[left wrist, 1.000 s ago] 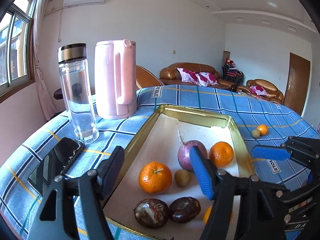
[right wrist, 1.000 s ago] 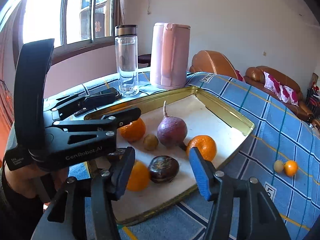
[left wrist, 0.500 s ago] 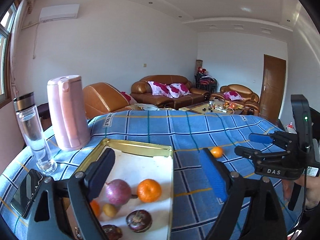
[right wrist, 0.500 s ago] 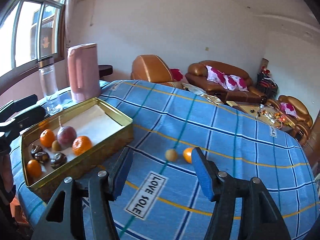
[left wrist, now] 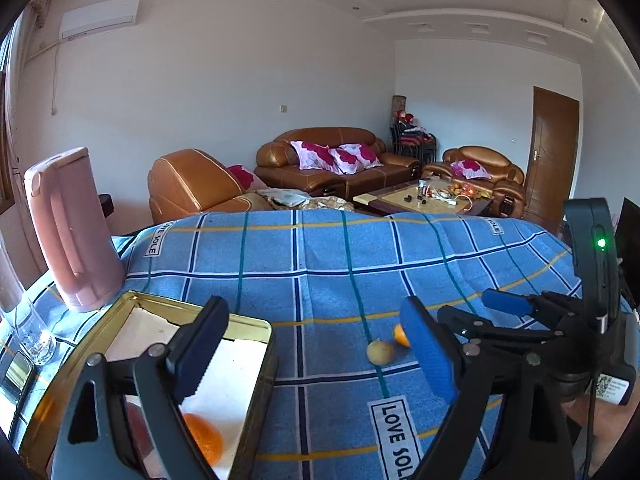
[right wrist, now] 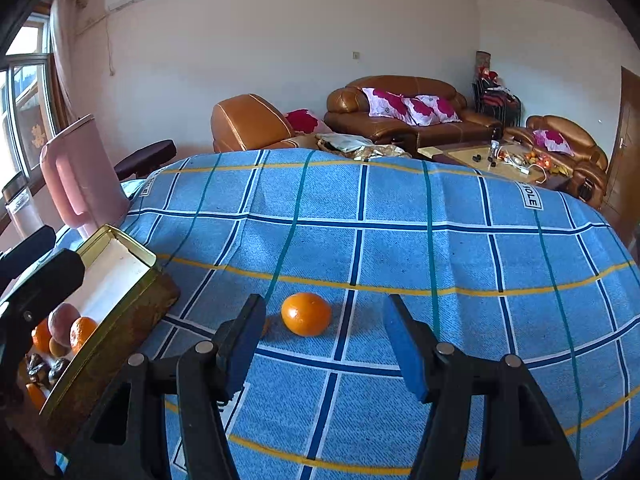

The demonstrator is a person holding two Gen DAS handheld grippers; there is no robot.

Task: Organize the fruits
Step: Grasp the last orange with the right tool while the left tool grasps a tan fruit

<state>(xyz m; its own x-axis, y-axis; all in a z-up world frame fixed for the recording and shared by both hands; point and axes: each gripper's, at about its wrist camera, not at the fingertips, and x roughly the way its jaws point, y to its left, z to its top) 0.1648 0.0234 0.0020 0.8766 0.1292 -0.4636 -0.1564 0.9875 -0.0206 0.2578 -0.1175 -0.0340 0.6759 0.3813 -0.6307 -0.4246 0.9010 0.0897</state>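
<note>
A small orange (right wrist: pixel 306 314) lies on the blue checked cloth just ahead of my right gripper (right wrist: pixel 322 346), which is open with nothing between its blue pads. A small yellow-green fruit (left wrist: pixel 380 352) sits beside that orange (left wrist: pixel 400 334); in the right wrist view it is almost hidden behind the left finger. My left gripper (left wrist: pixel 316 352) hangs open and empty over the cloth, right of the gold tin tray (left wrist: pixel 248 324). The tray (right wrist: pixel 120 320) holds several oranges, a purple bulb and dark fruits. The right gripper (left wrist: pixel 464 306) shows at the right edge, the left gripper (right wrist: pixel 68 250) at the left.
A pink kettle (left wrist: pixel 72 232) and a glass bottle (left wrist: pixel 24 320) stand behind the tray, with a phone (left wrist: pixel 12 372) beside them. The table's far edge drops off toward brown sofas (right wrist: pixel 400 108) and a coffee table (right wrist: pixel 496 160).
Both grippers have swung right, away from the tray and toward the two loose fruits. The left jaws have spread wider. The orange now lies close in front of the right gripper.
</note>
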